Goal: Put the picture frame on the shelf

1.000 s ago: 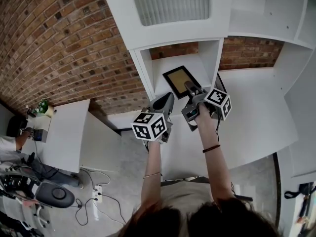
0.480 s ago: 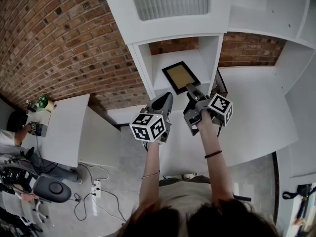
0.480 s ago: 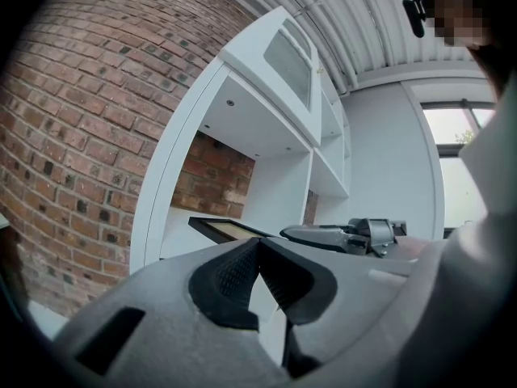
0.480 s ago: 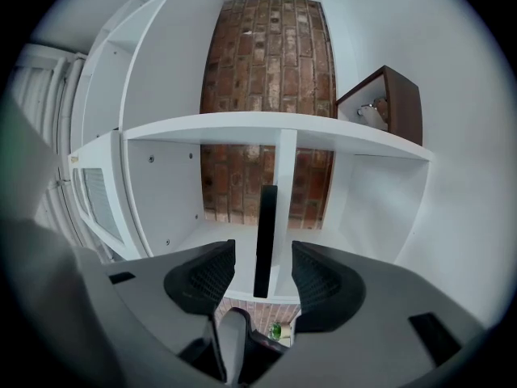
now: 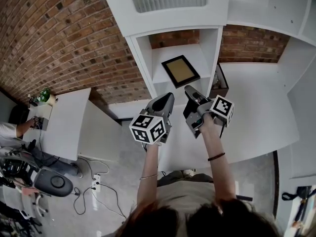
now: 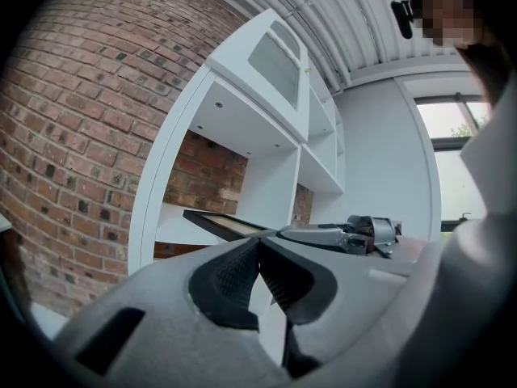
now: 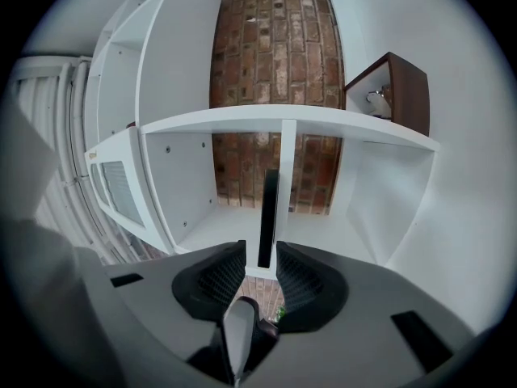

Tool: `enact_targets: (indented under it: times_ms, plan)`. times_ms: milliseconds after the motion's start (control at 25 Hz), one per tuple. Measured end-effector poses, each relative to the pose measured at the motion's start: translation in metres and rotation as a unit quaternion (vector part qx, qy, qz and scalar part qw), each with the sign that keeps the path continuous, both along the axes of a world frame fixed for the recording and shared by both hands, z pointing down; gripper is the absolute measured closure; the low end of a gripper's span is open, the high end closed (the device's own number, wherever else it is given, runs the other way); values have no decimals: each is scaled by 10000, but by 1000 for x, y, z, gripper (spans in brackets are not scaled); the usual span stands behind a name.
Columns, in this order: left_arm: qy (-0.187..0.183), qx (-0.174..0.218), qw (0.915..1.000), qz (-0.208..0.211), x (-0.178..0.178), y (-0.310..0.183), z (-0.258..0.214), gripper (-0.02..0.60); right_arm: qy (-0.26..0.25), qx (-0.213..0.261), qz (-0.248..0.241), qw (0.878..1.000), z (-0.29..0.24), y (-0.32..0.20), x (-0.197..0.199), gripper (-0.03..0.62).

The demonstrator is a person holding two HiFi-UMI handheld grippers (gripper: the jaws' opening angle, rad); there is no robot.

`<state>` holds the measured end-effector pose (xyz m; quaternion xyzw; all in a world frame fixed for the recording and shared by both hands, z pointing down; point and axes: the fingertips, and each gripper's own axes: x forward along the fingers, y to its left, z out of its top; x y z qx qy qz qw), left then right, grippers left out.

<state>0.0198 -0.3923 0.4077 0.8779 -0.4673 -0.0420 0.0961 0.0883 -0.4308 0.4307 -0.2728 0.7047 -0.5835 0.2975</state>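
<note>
While the left hand-held gripper (image 5: pixel 168 97) idles mid-frame, jaws together on nothing, the picture frame (image 5: pixel 180 70) lies flat on the shelf (image 5: pixel 197 58) at upper centre, seemingly delivered, so the right hand-held gripper (image 5: pixel 189 90) hangs clear just right, its empty jaws apart though just now closing.

Picture frame (image 5: pixel 180 71) flat on shelf (image 5: pixel 201 57), left tongs (image 5: pixel 169 98), right tongs (image 5: pixel 189 91) nearby
</note>
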Motion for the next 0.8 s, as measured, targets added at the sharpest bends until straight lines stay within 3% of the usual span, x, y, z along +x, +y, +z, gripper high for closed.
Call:
enact_targets:
  times_ms: [560,800]
  plan:
    - [0,56,10000,11,3,24,6,571,-132,420,-439,9981,-7,27,-3,566]
    - [-34,48,10000,67,5,33,9,571,-283,531,-598,9964,-9,40,-2,579]
